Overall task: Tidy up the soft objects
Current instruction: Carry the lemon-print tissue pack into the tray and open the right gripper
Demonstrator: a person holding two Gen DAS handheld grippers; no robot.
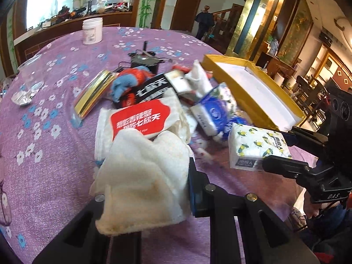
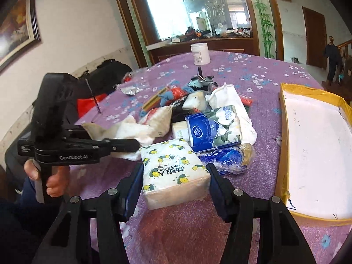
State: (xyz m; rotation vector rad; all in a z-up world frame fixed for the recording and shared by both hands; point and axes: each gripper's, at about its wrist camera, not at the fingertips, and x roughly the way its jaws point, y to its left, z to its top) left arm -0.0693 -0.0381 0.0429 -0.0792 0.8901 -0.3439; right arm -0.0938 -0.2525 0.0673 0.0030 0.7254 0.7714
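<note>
Our left gripper (image 1: 145,198) is clamped on a white cloth (image 1: 140,176), lifted a little over the pile. Our right gripper (image 2: 173,182) has its fingers on both sides of the lemon tissue pack (image 2: 173,165) — they look tight on it, and the pack sits on the purple table (image 2: 275,83). The gold box (image 2: 283,132) waits just to the right. The pack is squishy, so it could slip out, and the dangling cloth might drag other things along.
</note>
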